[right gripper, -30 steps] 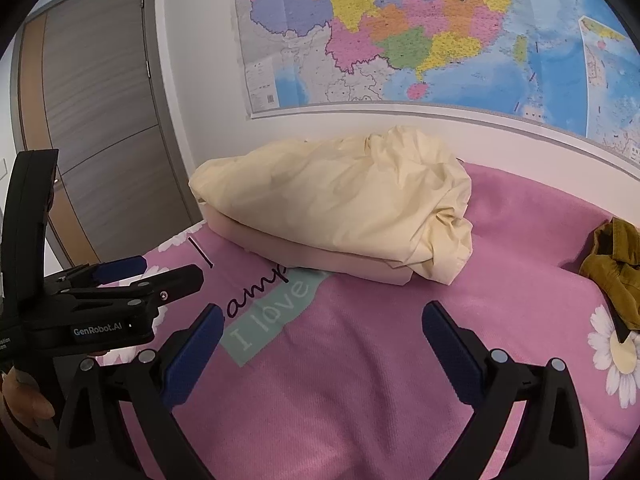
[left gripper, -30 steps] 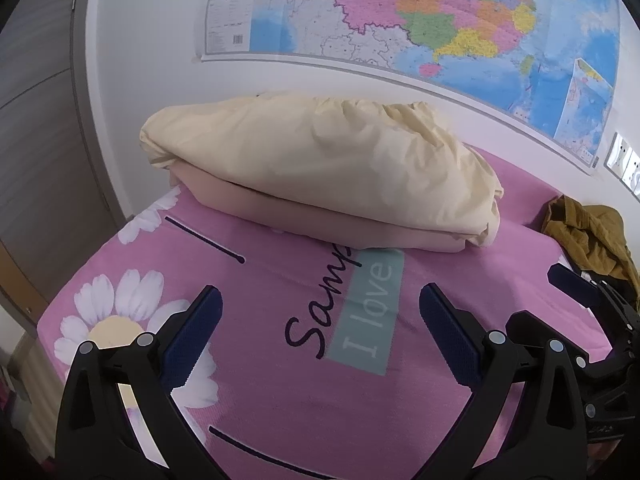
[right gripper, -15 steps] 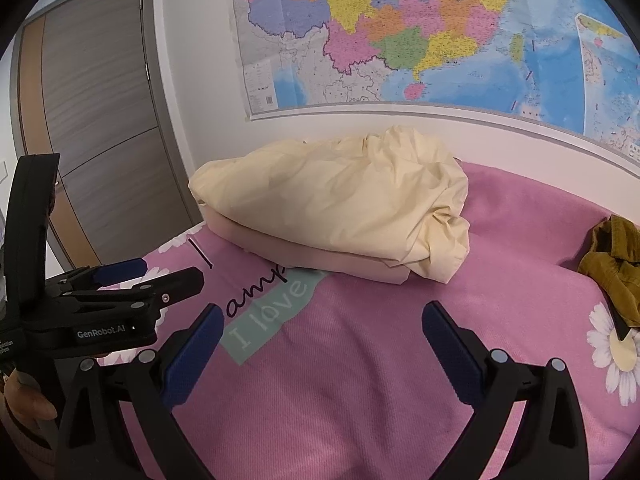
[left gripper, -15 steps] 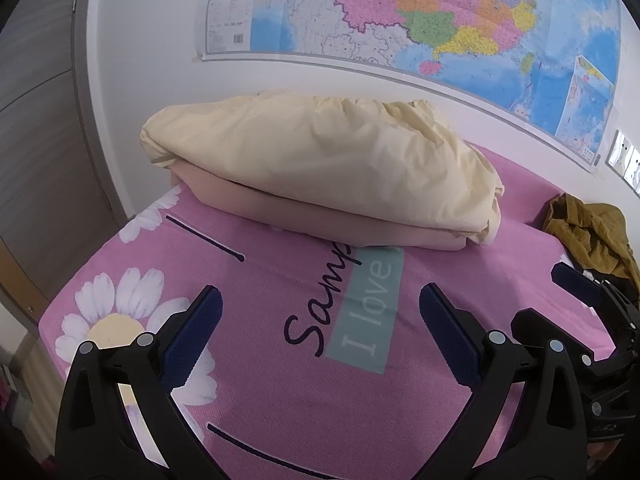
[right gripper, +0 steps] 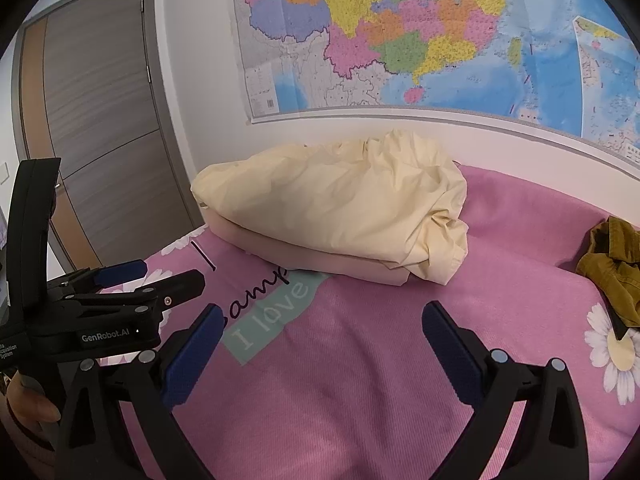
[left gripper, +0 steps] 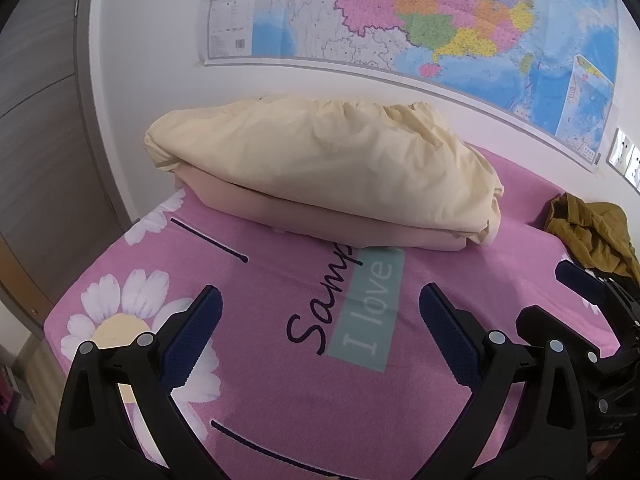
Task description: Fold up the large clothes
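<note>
A folded cream-yellow cloth (left gripper: pixel 328 168) lies on top of a folded pale pink cloth (left gripper: pixel 304 220) at the far side of the pink bed (left gripper: pixel 280 392), against the wall. The stack also shows in the right wrist view (right gripper: pixel 340 208). A crumpled olive-brown garment (left gripper: pixel 588 232) lies at the right; it also shows in the right wrist view (right gripper: pixel 612 268). My left gripper (left gripper: pixel 320 336) is open and empty above the bedspread, short of the stack. My right gripper (right gripper: pixel 322 344) is open and empty beside it. The left gripper also shows at the left of the right wrist view (right gripper: pixel 160 276).
The bedspread is pink with white daisies (left gripper: pixel 120 312) and a teal "I love" patch (left gripper: pixel 372 308). A large map (left gripper: pixel 400 20) hangs on the white wall behind the bed. A grey door (right gripper: pixel 100 140) stands at the left, past the bed's edge.
Almost nothing has moved. Both grippers stay open and hover over the bed; the views drift only slightly.
</note>
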`<state>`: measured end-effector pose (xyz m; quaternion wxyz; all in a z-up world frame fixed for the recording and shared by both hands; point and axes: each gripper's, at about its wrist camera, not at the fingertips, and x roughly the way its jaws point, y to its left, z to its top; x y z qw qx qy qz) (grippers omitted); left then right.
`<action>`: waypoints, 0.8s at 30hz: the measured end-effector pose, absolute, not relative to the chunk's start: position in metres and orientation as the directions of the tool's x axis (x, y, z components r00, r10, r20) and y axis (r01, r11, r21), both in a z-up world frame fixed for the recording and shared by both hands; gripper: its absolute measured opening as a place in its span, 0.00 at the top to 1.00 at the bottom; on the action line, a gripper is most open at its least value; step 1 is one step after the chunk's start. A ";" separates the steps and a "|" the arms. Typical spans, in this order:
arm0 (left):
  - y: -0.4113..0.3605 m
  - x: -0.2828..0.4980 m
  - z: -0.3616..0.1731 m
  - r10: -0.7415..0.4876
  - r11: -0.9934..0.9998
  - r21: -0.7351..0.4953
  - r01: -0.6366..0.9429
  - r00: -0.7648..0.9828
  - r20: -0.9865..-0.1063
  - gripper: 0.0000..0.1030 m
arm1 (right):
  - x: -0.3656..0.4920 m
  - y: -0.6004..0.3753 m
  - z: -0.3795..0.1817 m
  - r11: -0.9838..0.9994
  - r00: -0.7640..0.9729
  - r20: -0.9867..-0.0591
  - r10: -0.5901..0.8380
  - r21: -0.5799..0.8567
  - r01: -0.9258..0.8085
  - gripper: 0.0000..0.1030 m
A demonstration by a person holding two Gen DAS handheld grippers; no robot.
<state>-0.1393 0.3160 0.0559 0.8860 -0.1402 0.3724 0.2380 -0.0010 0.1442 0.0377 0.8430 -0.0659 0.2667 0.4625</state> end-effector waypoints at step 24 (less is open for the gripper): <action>0.306 -0.146 0.066 0.326 0.852 -0.063 -0.519 0.622 -0.712 0.05 | -0.009 0.139 0.046 0.560 0.434 -0.499 0.750 0.131 -0.818 0.06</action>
